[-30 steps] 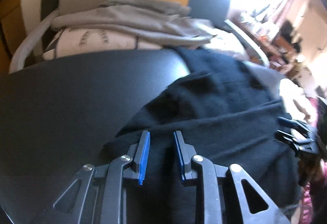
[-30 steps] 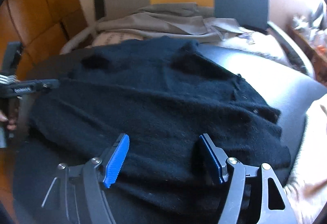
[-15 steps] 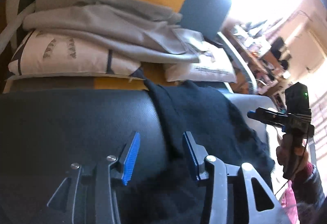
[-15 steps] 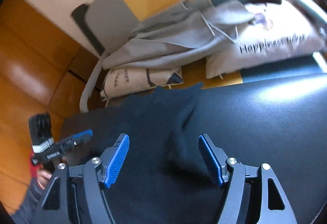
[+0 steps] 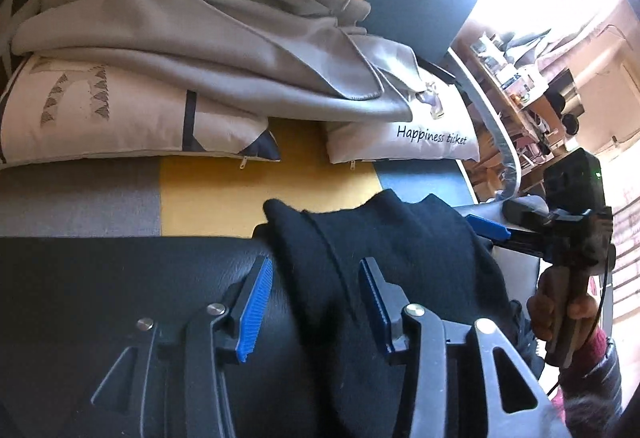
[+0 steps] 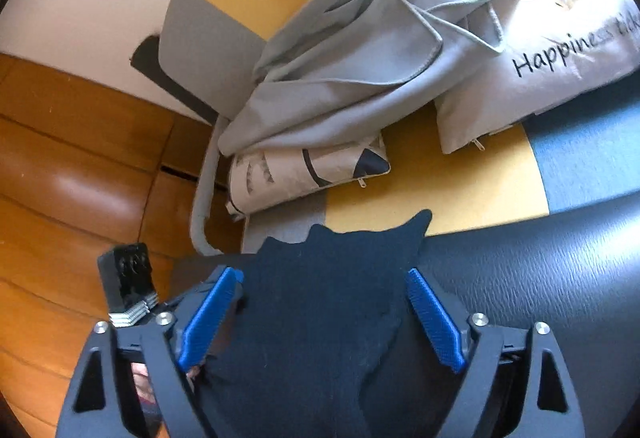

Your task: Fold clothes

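Observation:
A black knit garment (image 5: 384, 250) lies bunched on a black leather surface (image 5: 120, 278), its far edge reaching the yellow seat strip. My left gripper (image 5: 316, 298) is open, its blue pads either side of the garment's left edge. My right gripper (image 6: 320, 314) is open wide over the same garment (image 6: 328, 278). The right gripper also shows in the left wrist view (image 5: 560, 234), at the garment's right side. The left gripper's body shows in the right wrist view (image 6: 128, 286) at the left.
A grey folded garment (image 5: 224, 38) lies on two cushions, one patterned (image 5: 100, 118) and one printed "Happiness ticket" (image 5: 420, 134), on a grey, yellow and blue sofa (image 5: 224, 198). Brown leather panels (image 6: 60, 178) stand left. Cluttered shelves (image 5: 520, 86) are at the far right.
Both grippers have moved forward to the garment's far edge and tilted up toward the sofa. The garment looks narrower and more bunched than a second ago. Both jaws stay open.

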A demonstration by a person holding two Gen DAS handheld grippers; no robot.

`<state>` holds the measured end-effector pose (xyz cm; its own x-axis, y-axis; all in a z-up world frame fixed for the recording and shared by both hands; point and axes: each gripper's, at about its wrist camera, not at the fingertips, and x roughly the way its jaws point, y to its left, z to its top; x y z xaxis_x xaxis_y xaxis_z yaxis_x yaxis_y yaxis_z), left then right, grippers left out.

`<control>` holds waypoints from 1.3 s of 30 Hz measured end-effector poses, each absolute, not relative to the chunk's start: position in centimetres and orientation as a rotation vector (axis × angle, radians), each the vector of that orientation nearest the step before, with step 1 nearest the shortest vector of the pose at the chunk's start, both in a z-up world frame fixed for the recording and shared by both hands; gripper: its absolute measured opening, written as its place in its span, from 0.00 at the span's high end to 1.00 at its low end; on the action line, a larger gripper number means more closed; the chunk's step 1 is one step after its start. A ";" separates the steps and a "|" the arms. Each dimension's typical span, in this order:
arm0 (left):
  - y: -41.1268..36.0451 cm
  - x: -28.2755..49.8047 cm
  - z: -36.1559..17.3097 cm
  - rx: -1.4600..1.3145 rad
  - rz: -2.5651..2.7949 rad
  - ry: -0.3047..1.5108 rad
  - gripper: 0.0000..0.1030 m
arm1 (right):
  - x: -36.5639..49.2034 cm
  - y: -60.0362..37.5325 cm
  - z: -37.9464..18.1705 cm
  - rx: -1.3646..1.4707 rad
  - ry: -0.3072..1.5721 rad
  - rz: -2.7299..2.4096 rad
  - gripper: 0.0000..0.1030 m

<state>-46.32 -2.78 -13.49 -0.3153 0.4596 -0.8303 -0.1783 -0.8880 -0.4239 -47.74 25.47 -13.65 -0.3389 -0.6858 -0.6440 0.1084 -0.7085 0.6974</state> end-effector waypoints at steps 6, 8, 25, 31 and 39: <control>-2.0 -47.1 -13.8 -1.565 2.237 -0.358 0.77 | -48.1 24.8 -14.5 1.469 -0.671 -2.129 0.89; -1.9 -47.0 -13.8 -1.579 2.265 -0.346 0.94 | -47.8 24.8 -14.3 1.457 -0.660 -2.156 0.90; -4.0 -35.9 -7.8 -1.289 2.415 -0.362 0.97 | -38.2 25.7 -7.0 1.270 -0.572 -2.257 0.89; -6.5 -39.5 -10.7 -1.461 2.388 -0.478 0.76 | -42.0 27.4 -10.7 1.417 -0.728 -2.187 0.28; -5.2 -44.3 -13.6 -1.504 2.171 -0.617 0.62 | -47.5 26.1 -13.7 1.465 -0.753 -2.056 0.28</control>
<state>-44.28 -5.22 -13.59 -0.3220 0.5745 -0.7525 -0.0926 -0.8101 -0.5789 -47.45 26.13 -13.67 -0.2947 -0.6769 -0.6745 0.0814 -0.7211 0.6880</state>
